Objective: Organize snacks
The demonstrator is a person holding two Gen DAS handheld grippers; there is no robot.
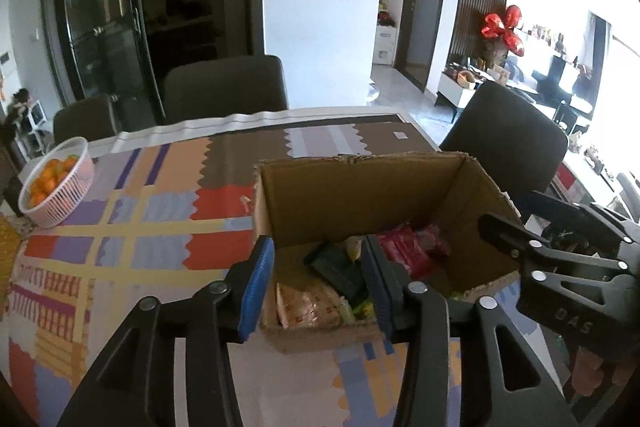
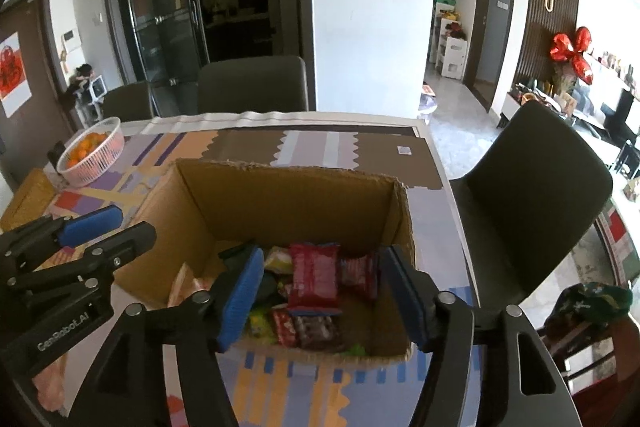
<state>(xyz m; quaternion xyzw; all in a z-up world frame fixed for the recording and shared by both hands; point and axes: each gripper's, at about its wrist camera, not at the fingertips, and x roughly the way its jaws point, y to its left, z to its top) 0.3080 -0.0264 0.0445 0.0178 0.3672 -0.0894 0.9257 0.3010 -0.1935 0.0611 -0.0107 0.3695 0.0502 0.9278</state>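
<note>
Currently both tools hang over the open cardboard box (image 2: 280, 211), which stands on the patterned tablecloth (image 1: 152, 211) near the table's front edge. Snack packets lie loose in the bottom of the box: a red packet (image 2: 314, 277) on top near the middle, a smaller red one (image 2: 360, 273) just beside it, a dark packet (image 1: 340, 267), a pale orange-printed one (image 1: 308, 303), yellow-green bits underneath.

Left gripper (image 1: 320, 283): jaws spread, nothing between the pads, aimed down into the box's left half. Right gripper (image 2: 326, 297): jaws spread wider, empty, straddling the red packet from above without touching it.

Handling, judged: packets look light, soft, crinkly foil, likely slippery and crushable. Best taken by a flat sealed edge or across the narrow width, with a gentle pinch. Box walls are thin card and may slide if nudged.

Basket of oranges (image 1: 56, 183) stands well apart at far left.
</note>
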